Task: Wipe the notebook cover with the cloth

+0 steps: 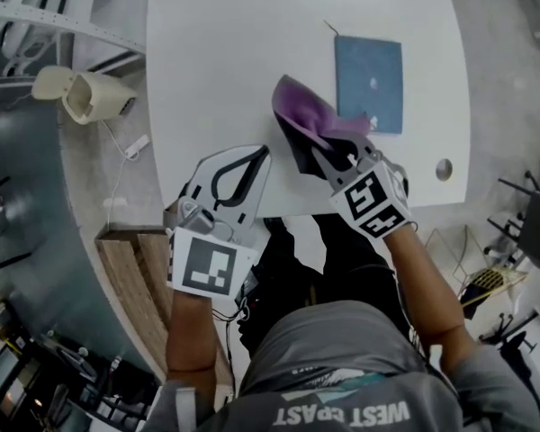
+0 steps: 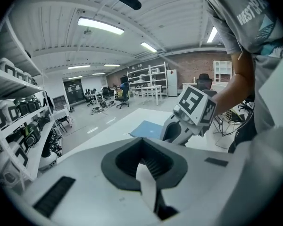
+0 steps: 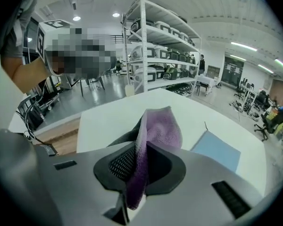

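A blue notebook [image 1: 369, 84] lies flat on the white table [image 1: 216, 70], towards its far right. My right gripper [image 1: 308, 144] is shut on a purple cloth [image 1: 310, 115] and holds it above the table, just left of the notebook's near corner. In the right gripper view the cloth [image 3: 155, 135] stands up between the pads of the right gripper [image 3: 140, 149], with the notebook [image 3: 217, 152] ahead to the right. My left gripper [image 1: 261, 154] hovers at the table's near edge, shut and holding nothing. The left gripper view shows that gripper [image 2: 144, 149], the notebook [image 2: 148, 129] and the right gripper [image 2: 191, 114].
A round cable hole [image 1: 444, 168] sits in the table's right near corner. A beige device [image 1: 85, 93] and a white cable lie on the floor to the left. A wooden bench [image 1: 130, 268] stands at lower left. Chairs [image 1: 531, 223] stand to the right.
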The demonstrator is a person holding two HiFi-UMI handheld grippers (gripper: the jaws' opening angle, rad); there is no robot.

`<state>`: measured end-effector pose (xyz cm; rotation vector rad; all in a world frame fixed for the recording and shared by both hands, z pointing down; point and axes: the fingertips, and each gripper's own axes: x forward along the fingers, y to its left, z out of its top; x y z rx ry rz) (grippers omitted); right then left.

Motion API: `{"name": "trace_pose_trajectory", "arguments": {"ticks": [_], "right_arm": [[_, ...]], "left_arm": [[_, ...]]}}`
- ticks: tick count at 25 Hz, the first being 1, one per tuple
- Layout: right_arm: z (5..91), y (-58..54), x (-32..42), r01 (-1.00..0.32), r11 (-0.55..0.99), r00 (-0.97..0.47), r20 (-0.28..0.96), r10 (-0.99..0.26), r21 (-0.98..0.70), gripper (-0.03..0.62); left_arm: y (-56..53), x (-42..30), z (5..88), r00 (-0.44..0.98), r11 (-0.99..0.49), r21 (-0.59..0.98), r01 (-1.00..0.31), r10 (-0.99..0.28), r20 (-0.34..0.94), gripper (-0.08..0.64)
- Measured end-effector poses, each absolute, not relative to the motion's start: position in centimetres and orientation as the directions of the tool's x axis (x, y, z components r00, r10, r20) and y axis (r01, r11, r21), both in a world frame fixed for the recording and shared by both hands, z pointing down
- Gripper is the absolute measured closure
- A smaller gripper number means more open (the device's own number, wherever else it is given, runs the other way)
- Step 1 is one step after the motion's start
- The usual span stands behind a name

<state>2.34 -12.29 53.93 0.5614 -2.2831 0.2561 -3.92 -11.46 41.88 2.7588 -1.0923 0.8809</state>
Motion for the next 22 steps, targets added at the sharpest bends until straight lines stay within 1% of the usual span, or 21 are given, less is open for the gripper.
{"name": "trace_pose_trajectory", "arguments": {"ticks": [4,8,13,18,22], "right_arm": [[55.1,-14.2,5.7,-0.514,0.857,-0.594,0.728,-0.342,-0.017,0.532],[57.8,-15.3,9.6,-0.563,0.825,-0.554,0.766,-0.327,-0.055,0.531],[59.4,-16.3,15.6,-0.671,0.732,-0.518,0.781,-0.349,-0.118,0.531],[60.1,-17.4,22.2,-0.752,0.649,-0.455,0.805,-0.380,-0.119,0.531],[59.9,-17.7,23.0,-0.755,0.644,-0.449,0.814,-0.368,-0.125,0.531]], "left_arm": [[-13.3,-1.0,42.0,0.614,-0.782,-0.159,-0.603,-0.582,0.533,0.558],[-14.6,2.2,42.7,0.636,-0.815,-0.151,-0.559,-0.538,0.553,0.558],[-15.8,5.4,43.7,0.664,-0.851,-0.131,-0.508,-0.484,0.570,0.558],[-17.1,7.7,44.5,0.677,-0.860,-0.116,-0.496,-0.467,0.570,0.558],[-17.9,8.4,44.8,0.681,-0.862,-0.106,-0.496,-0.462,0.569,0.558]]}}
